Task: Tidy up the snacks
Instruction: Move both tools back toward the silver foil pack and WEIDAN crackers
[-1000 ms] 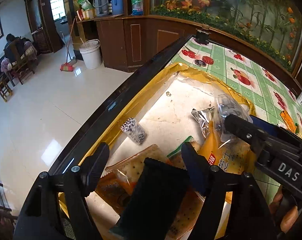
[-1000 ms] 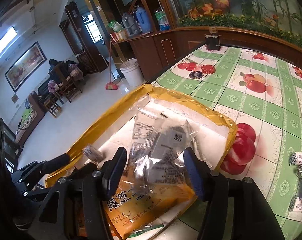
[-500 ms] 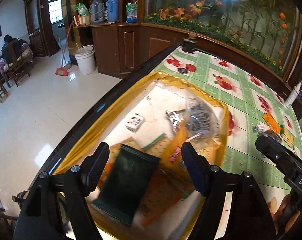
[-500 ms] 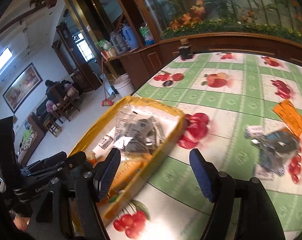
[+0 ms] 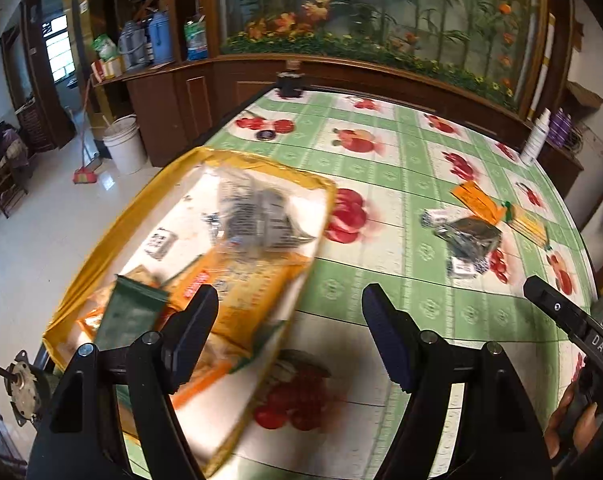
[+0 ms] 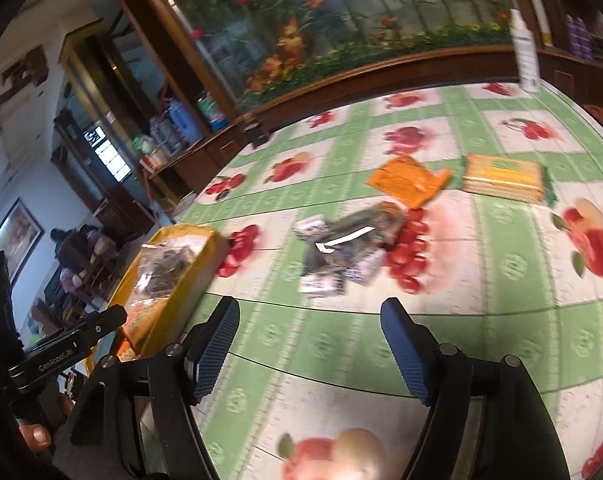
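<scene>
A yellow tray at the table's left edge holds several snack packs: a clear bag of dark snacks, an orange bag and a dark green pack. The tray also shows in the right wrist view. On the table lie a clear dark-snack bag, an orange packet and a yellow cracker pack. My left gripper is open and empty above the tray's near right corner. My right gripper is open and empty, over the tablecloth short of the dark bag.
The table has a green checked fruit-print cloth. A white bottle stands at the far edge and a small black jar at the far corner. A wooden cabinet and a floor with a white bucket lie left.
Both grippers have pulled back from the tray and swung right toward the loose snacks on the table. The clear bag the right gripper was over now lies in the tray.
</scene>
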